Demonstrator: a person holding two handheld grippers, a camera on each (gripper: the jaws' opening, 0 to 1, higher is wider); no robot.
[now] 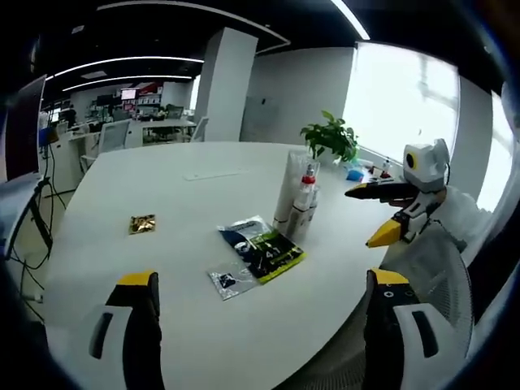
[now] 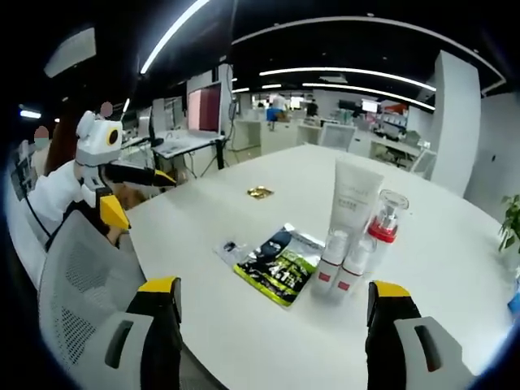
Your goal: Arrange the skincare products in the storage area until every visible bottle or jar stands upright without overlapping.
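Observation:
A cluster of skincare products stands upright on the white table [image 2: 455, 244]: a tall white tube [image 2: 352, 197] [image 1: 289, 188], a clear pump bottle with a red collar [image 2: 383, 224] [image 1: 305, 199], and two small white bottles with red bases [image 2: 331, 260] [image 2: 354, 269]. They stand close together, touching or nearly so. A dark green-and-blue sachet [image 2: 280, 268] [image 1: 264, 248] and a small clear sachet [image 2: 231, 246] [image 1: 227, 281] lie flat beside them. My left gripper [image 1: 262, 278] [image 2: 138, 195] is open and held off the table's edge. My right gripper [image 2: 275, 286] [image 1: 370, 213] is open too, short of the bottles.
A small gold packet [image 1: 142, 223] [image 2: 260, 192] lies apart on the table. A potted plant [image 1: 329, 138] stands behind the bottles. A mesh chair back [image 2: 81, 284] [image 1: 435, 276] is close by the table's edge. Office desks and monitors fill the background.

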